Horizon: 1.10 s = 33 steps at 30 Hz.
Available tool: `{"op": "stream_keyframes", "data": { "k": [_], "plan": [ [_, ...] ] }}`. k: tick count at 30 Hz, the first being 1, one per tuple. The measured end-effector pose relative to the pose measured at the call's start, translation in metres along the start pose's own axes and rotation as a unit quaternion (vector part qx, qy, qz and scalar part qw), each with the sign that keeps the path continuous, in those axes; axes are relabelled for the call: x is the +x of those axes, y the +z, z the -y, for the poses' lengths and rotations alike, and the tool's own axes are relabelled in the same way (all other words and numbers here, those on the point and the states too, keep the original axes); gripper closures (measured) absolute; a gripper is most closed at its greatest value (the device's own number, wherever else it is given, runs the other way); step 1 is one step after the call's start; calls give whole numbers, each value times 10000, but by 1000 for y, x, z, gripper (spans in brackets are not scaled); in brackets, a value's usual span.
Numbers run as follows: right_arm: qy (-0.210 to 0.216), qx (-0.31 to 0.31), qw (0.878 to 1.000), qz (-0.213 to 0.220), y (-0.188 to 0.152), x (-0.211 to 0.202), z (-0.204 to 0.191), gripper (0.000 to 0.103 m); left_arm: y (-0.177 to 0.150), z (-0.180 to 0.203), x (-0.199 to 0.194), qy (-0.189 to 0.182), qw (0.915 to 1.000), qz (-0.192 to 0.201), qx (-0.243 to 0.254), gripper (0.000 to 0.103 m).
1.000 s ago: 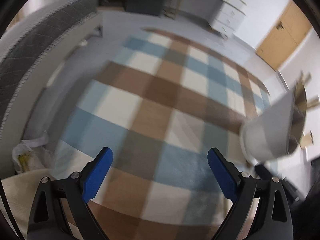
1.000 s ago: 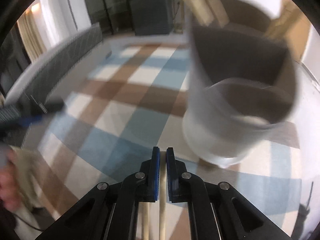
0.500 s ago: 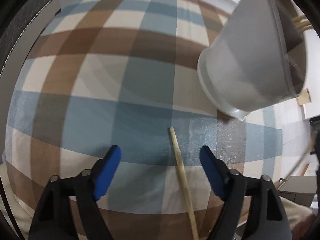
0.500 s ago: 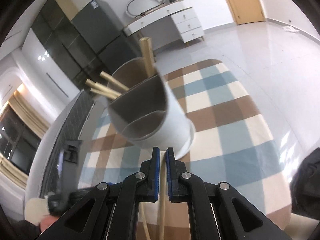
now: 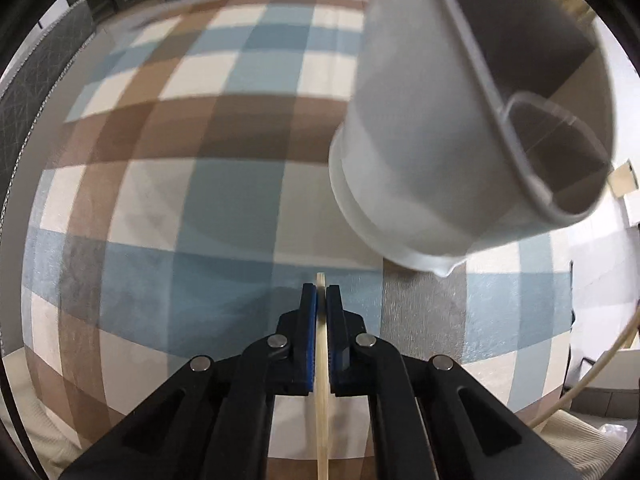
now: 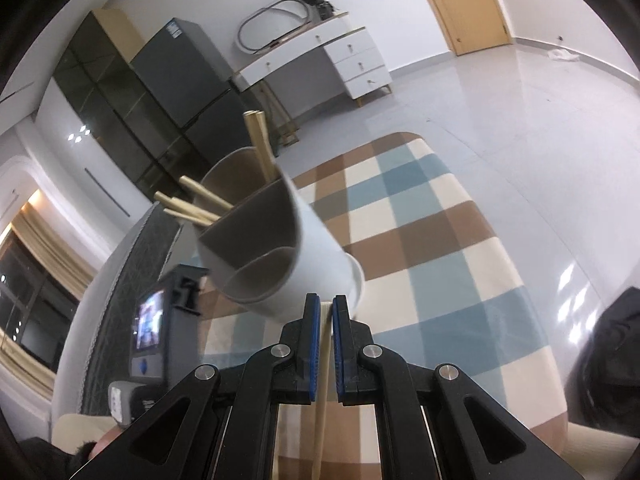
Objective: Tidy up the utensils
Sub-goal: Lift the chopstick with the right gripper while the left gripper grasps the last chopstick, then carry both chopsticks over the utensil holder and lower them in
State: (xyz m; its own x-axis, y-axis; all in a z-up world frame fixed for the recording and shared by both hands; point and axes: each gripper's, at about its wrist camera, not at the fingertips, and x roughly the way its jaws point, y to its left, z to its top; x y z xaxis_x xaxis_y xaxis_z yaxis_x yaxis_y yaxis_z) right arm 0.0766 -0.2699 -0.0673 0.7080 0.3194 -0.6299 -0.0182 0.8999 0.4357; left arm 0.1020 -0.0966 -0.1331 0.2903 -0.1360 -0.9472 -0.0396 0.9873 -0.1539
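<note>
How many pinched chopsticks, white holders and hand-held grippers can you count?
Pinched chopsticks: 2
White utensil holder: 1
Hand-held grippers, left and right: 2
Total: 5

utensil holder (image 5: pixel 420 152) close ahead, checked cloth (image 5: pixel 192 184) bare leftward

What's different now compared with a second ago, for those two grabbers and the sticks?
The left gripper was wide open over the checked cloth; it has since closed on a chopstick. The white holder now looms closer. The right gripper stayed shut on its own chopstick.
</note>
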Motion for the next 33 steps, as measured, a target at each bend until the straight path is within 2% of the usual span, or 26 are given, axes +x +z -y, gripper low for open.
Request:
{"op": "stream_keyframes", "data": {
  "k": [6,10,14,18,26,33],
  "plan": [
    [-43,-196,9996,195,-2,-15,-10,98,-21,-31,-56,-449,9953,848,-110,103],
    [-25,-518,9980,347,-8,-26,-29,98,-43,-43,-104,-663,9844,1627,46,103],
    [14,-897,9943,581,-15,-41,-49,98,-43,-29,-126,-893,9747,2036,207,103],
    [-47,-1230,9898,711,-22,-49,-64,98,-39,-22,-138,-954,9678,2285,458,103],
    [-80,-1331,9865,950,-19,-60,-76,98,-38,-18,-159,-1018,9629,2374,779,103],
    [-5,-1482,9817,1193,-2,-68,-89,98,-28,-15,-188,-1181,9572,2466,946,103]
  ]
}}
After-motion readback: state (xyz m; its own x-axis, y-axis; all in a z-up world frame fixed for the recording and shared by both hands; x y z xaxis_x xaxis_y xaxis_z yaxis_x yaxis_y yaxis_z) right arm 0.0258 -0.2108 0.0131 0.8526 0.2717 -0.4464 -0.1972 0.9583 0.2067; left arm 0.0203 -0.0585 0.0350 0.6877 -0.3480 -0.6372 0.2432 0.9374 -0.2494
